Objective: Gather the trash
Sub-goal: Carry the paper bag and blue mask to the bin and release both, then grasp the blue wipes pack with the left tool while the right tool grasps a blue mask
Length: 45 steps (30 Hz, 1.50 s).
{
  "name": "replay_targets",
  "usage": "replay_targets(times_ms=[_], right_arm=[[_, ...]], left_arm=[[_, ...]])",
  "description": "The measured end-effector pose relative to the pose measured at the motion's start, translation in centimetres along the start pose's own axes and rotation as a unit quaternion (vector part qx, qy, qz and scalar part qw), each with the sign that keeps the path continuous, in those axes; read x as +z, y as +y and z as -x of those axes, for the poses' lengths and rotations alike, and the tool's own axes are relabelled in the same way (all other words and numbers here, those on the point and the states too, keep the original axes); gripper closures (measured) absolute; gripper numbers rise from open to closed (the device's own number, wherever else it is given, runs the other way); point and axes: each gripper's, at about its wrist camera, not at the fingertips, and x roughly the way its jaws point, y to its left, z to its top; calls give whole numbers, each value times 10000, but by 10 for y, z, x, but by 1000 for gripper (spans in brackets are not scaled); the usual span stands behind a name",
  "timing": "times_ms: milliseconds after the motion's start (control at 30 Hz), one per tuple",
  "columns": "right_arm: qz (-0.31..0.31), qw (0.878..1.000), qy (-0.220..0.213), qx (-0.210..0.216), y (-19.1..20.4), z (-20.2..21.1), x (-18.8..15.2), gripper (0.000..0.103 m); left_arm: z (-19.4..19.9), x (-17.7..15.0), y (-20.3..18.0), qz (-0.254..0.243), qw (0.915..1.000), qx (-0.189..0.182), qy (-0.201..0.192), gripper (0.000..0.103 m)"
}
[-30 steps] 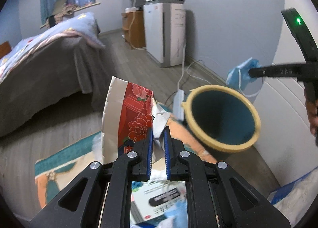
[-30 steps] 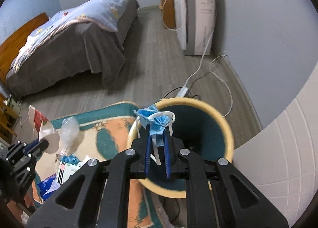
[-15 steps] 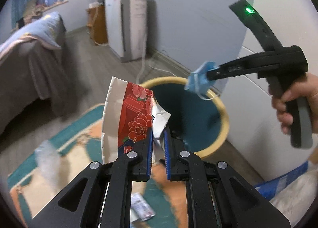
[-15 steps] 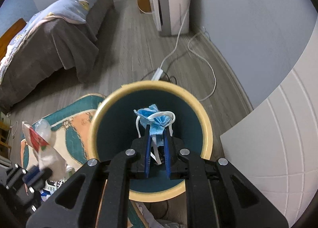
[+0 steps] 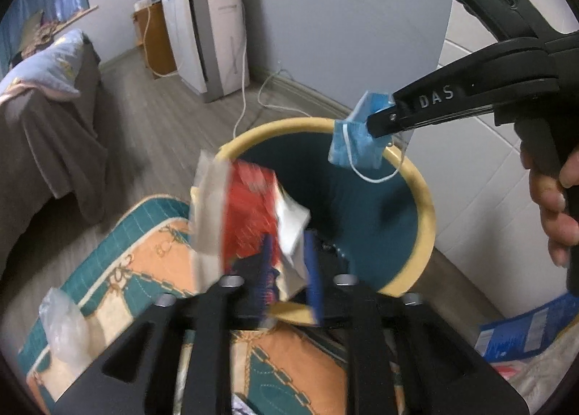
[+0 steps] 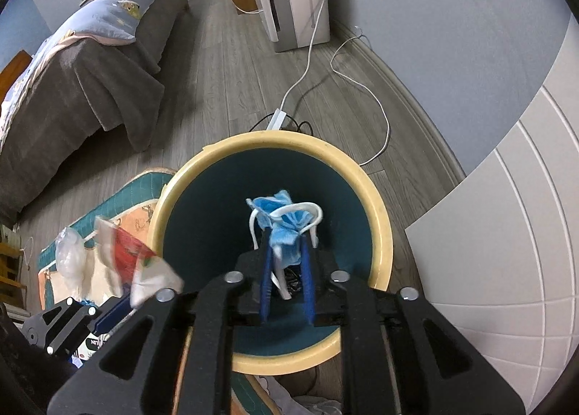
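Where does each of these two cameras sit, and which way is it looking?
Left wrist: on the left gripper, looking down along its fingers at the wrapper and bin; the right gripper, its mask and a hand show.
Right wrist: on the right gripper, looking down into the bin, mask between its fingers; the left gripper shows.
Shared: bin, mask, wrapper, rug.

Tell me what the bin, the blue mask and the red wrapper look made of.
Bin: likely moulded plastic, smooth cream rim, matte teal inside.
Blue mask: soft pleated nonwoven fabric, white elastic loops.
Red wrapper: probably printed paper or thin card, creased, white reverse; blurred.
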Motion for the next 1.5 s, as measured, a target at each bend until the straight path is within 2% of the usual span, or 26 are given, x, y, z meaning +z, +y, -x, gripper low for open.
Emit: replay_targets(times_ms=[33, 67, 167, 233, 400, 667, 867, 1000, 1167, 1233, 1367, 1500], right_arm=[[-28, 10000, -37, 8, -1, 1, 1, 61], [-52, 10000, -66, 14, -2, 2, 1, 56], [-112, 9999, -109, 24, -3, 4, 3, 49], [-101, 9998, -147, 27, -1, 5, 3, 28], [4, 9996, -282, -51, 11, 12, 5, 6], [216, 9992, -323, -28, 45, 24, 9, 6], [568, 9972, -480, -53, 82, 44, -5, 6], [580, 9974, -385, 172, 104, 54, -28, 6], [523, 9977, -403, 143, 129, 60, -58, 6], [554, 9980, -281, 100, 139, 56, -73, 6], [739, 9973, -42, -14, 161, 46, -100, 6], [864, 9962, 114, -79, 176, 38, -124, 6]], left_arm=[[2, -1, -1, 2, 10000, 52, -66, 33], [6, -3, -1, 9, 9998, 82, -153, 29], [12, -6, 6, 143, 9996, 138, -200, 23], [17, -10, 12, 251, 9991, 260, -212, 10], [38, -19, 33, 491, 9968, 562, -275, 7], [94, -39, 85, 1031, 9893, 990, -308, 6], [157, -62, 125, 1438, 9768, 1517, -467, 5], [196, -100, 138, 1761, 9659, 1821, -544, 5], [214, -146, 153, 2224, 9546, 1955, -311, 5], [220, -165, 155, 2306, 9514, 2020, -281, 5], [221, -192, 163, 2313, 9488, 2152, 39, 5], [222, -212, 172, 2549, 9472, 1939, 139, 5]])
